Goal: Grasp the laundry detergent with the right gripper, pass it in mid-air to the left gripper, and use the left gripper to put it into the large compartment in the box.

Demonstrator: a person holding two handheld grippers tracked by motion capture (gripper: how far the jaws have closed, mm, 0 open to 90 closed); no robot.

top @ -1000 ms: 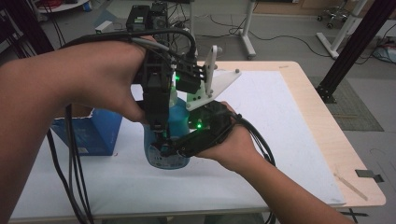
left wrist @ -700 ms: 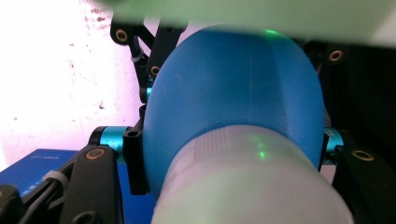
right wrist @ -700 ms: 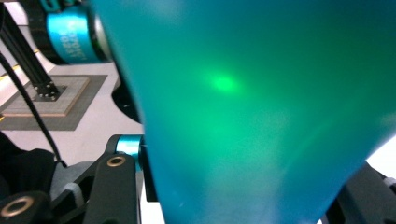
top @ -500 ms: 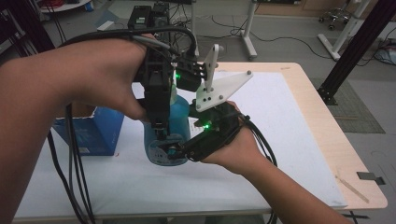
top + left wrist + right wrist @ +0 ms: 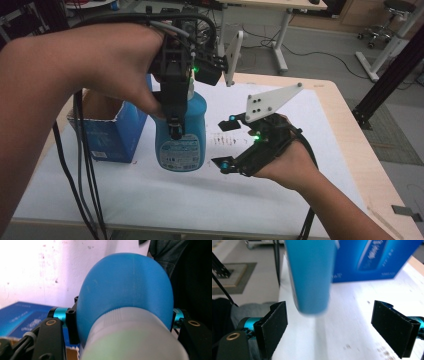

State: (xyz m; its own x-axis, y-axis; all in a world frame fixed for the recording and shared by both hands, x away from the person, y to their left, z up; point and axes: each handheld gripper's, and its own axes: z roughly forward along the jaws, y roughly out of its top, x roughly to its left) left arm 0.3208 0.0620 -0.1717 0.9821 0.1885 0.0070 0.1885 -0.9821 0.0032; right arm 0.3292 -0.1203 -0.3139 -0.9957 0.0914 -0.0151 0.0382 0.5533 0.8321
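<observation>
While the open-topped blue cardboard box (image 5: pixel 107 132) sits at the left end of the white sheet covering the pale wooden table (image 5: pixel 345 127), just beside it hangs a tall blue plastic bottle with a printed label (image 5: pixel 182 135), lifted clear of the sheet, its base showing nothing under it in the right gripper view. Over the bottle the person's left hand (image 5: pixel 107 65) carries the left gripper (image 5: pixel 175 117), pointed straight down, its black jaws clamped on either side of the bottle's rounded shoulder; the left gripper view looks down past a pale, blurred cap (image 5: pixel 132 340) onto that blue shoulder, with a jaw pressed against each flank. Right of the bottle, near it but not touching, the right gripper (image 5: pixel 226 144) rests low over the sheet in the person's right hand (image 5: pixel 290 162), its grey three-cornered plate raised, its jaws spread wide apart and holding nothing, the gap facing the bottle. Small dark specks (image 5: pixel 227 140) mark the sheet between bottle and right gripper
</observation>
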